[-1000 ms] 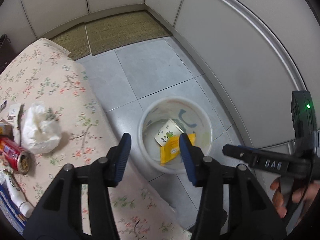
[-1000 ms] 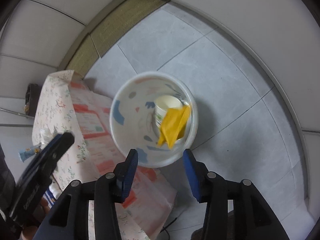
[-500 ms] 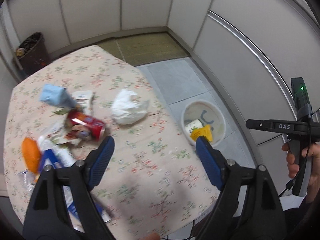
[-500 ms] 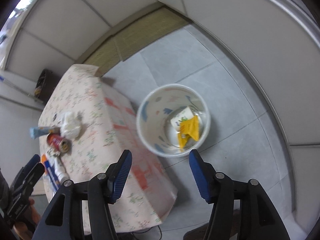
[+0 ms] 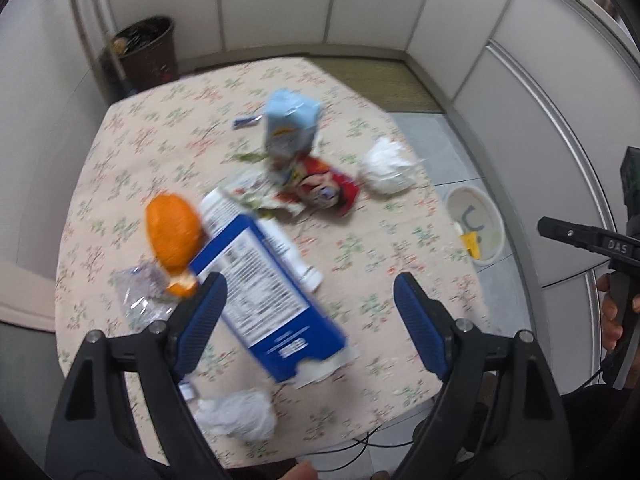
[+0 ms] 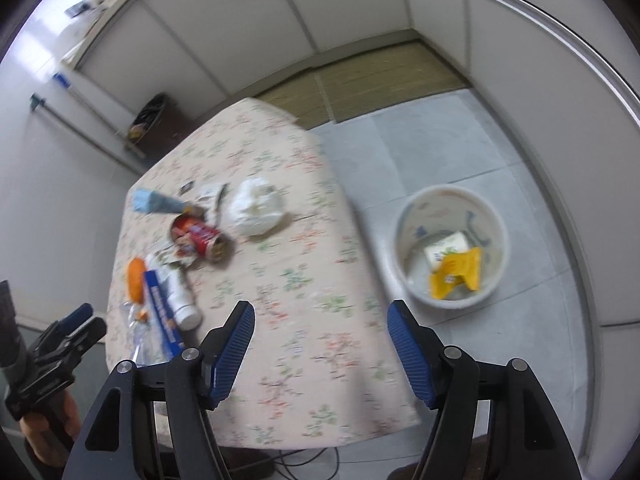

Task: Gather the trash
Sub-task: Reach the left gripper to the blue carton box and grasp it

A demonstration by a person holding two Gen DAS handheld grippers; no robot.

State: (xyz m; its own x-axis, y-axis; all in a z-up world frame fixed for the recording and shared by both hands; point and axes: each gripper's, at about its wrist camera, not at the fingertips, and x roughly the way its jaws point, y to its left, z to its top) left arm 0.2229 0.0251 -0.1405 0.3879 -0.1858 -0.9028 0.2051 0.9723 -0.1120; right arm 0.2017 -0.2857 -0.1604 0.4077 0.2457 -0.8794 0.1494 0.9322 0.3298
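Trash lies on a table with a floral cloth (image 5: 168,140): a blue and white carton (image 5: 268,304), an orange wrapper (image 5: 172,232), a red can (image 5: 328,192), a light blue carton (image 5: 290,128), a white crumpled bag (image 5: 386,170) and a white tissue wad (image 5: 240,416). A white bin (image 6: 404,248) on the floor to the table's right holds a yellow packet (image 6: 456,272) and a paper cup (image 6: 444,248). My left gripper (image 5: 310,320) is open and empty above the blue carton. My right gripper (image 6: 320,340) is open and empty above the table's right edge.
A dark waste basket (image 5: 140,52) stands by the wall behind the table. A woven mat (image 6: 360,76) lies on the grey tiled floor (image 6: 420,148). White wall panels (image 5: 532,128) close in on the right. Cables (image 5: 360,448) hang under the table's near edge.
Both grippers have pulled back from over the bin and swung left and up over the table. The jaws of both have opened wider. The trash pile has come into view.
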